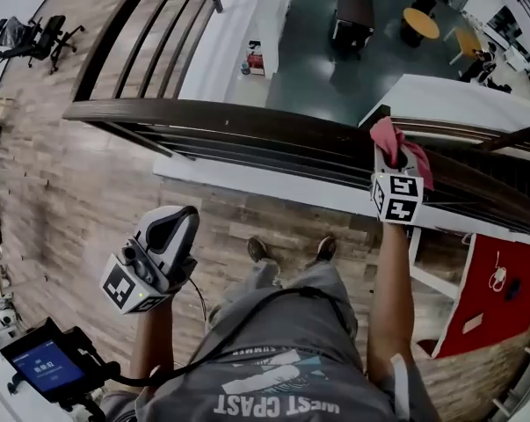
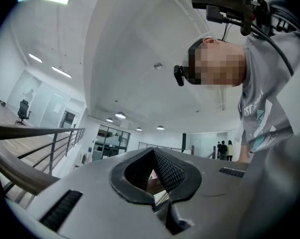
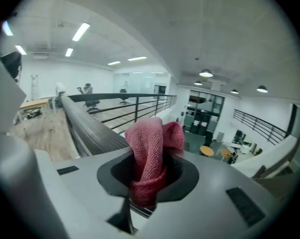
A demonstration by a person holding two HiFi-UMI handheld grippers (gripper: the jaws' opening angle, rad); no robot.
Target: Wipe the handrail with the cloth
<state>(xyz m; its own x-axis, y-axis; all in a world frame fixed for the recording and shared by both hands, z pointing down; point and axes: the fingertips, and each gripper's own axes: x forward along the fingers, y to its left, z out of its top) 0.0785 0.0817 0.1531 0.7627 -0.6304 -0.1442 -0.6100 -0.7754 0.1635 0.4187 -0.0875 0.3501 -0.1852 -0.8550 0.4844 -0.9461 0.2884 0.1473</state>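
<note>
Right gripper (image 3: 149, 185) pinching red cloth (image 3: 150, 148) over the handrail (image 1: 247, 123), toward its right end. Left gripper (image 2: 157, 205) jaws pressed together, empty, well short of rail. Shirt (image 1: 273, 385) print: "WEST COAST", upside down. Head view alone shows the drop beyond; rail bare leftward.

- The grey shirt (image 1: 282, 385) is carrying large white print reading "WEST COAST", appearing upside down in the head view
- A smaller line of print just above those words is showing too small to read
- The blue screen (image 1: 43, 365) at the lower left is displaying pale characters, too small to make out
- In the left gripper view the shirt print (image 2: 252, 106) is showing only partly, unreadable
</note>
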